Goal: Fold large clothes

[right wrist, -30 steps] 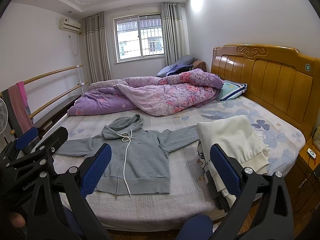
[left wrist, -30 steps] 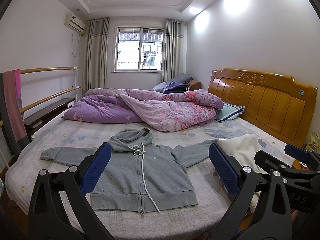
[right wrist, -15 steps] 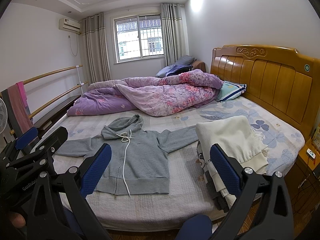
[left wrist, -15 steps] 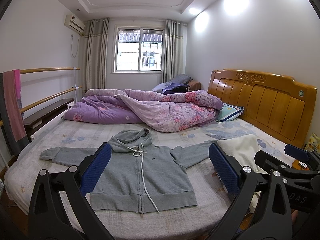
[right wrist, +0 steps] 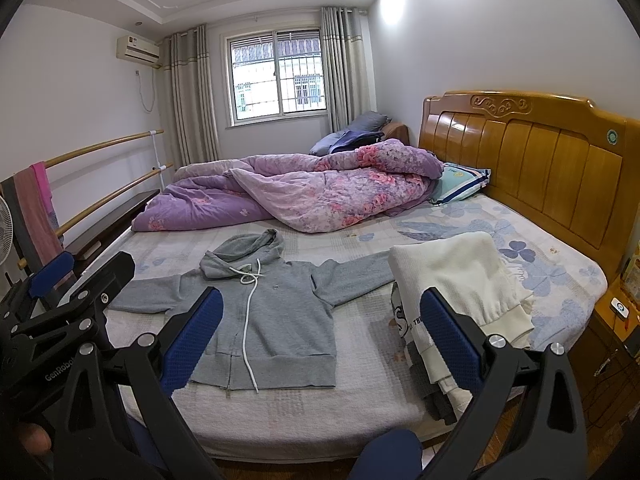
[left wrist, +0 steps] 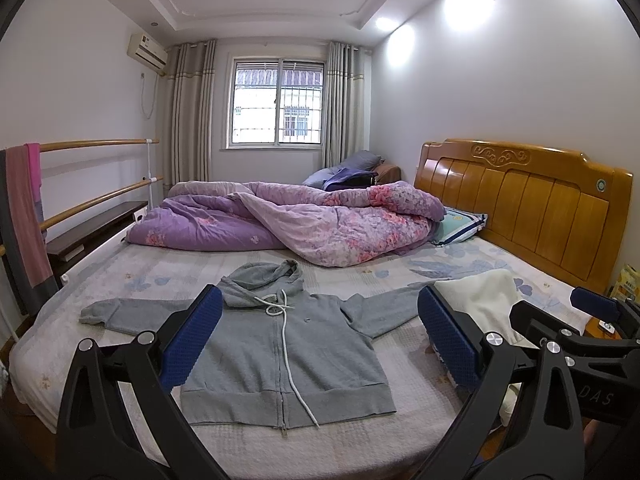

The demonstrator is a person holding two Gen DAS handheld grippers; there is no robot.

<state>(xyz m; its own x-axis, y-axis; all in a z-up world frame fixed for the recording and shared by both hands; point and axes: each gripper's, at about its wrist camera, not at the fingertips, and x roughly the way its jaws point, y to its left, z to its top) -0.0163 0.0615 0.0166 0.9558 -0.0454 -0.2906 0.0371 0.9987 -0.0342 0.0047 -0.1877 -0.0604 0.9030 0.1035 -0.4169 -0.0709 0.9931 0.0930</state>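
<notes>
A grey zip hoodie (left wrist: 288, 352) (right wrist: 272, 320) lies flat and face up on the bed, sleeves spread to both sides, hood toward the quilt, white drawstring trailing down its front. My left gripper (left wrist: 320, 340) hovers open above the bed's near edge, nothing between its blue pads. My right gripper (right wrist: 320, 332) is open too, held off the near edge, with the hoodie's right half seen between its fingers. Neither gripper touches the hoodie. The right gripper shows in the left wrist view at the right edge, the left one at the left edge of the right wrist view.
A stack of folded clothes with a cream garment on top (right wrist: 460, 284) (left wrist: 484, 300) sits right of the hoodie by the bed's edge. A crumpled purple floral quilt (left wrist: 304, 224) fills the far half. Wooden headboard (right wrist: 532, 160) at right, rails with a hanging towel (left wrist: 28, 216) at left.
</notes>
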